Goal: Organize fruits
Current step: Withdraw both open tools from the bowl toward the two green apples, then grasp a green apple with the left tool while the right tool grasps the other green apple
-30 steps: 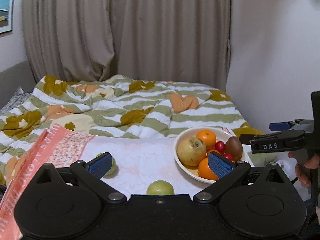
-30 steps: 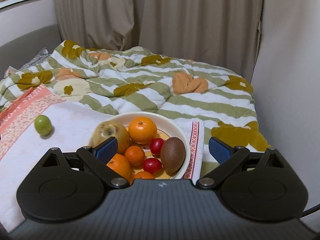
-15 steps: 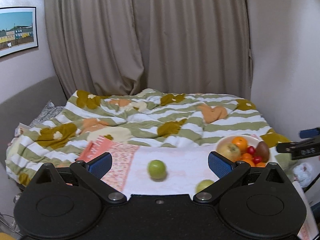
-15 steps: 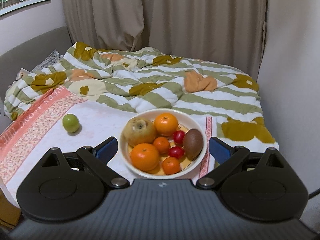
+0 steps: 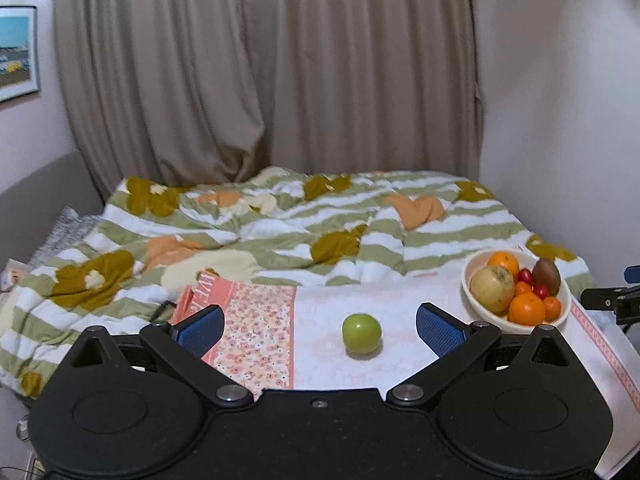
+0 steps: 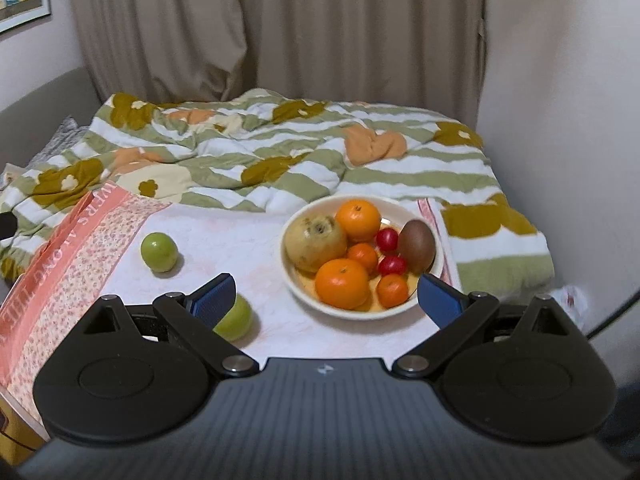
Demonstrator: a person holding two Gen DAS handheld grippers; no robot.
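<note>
I see a cream bowl (image 6: pixel 432 276) of fruit on a white cloth (image 6: pixel 248 240) with pink flowered borders. I cannot tell what surface lies under the cloth; beyond it a bed carries a green-striped quilt (image 6: pixel 304 152) with mustard and orange flowers.

The bowl sits toward the right side of the cloth. In it I count one large yellowish-brown fruit (image 6: pixel 316 243) with a dried calyx, at the left; two big oranges, one at the far side (image 6: pixel 358 219) and one at the near side (image 6: pixel 342 283); two small oranges (image 6: pixel 363 257) (image 6: pixel 392 290); two small red fruits (image 6: pixel 387 239) (image 6: pixel 393 265); and one brown kiwi (image 6: pixel 417 246) standing against the right rim.

Outside the bowl I count two round green fruits on the cloth. One (image 6: pixel 159 251) lies well to the left of the bowl, beside the pink border. The other (image 6: pixel 234 318) lies nearer, partly hidden behind a blue finger pad of my right tool.

My left hand-held gripper (image 5: pixel 320 326) is spread wide and holds nothing; the far green fruit (image 5: pixel 361 333) shows between its blue pads (image 5: pixel 200 330), untouched. My right hand-held gripper (image 6: pixel 326 300) is also spread wide and empty, its pads framing the near edge of the bowl without touching it.
</note>
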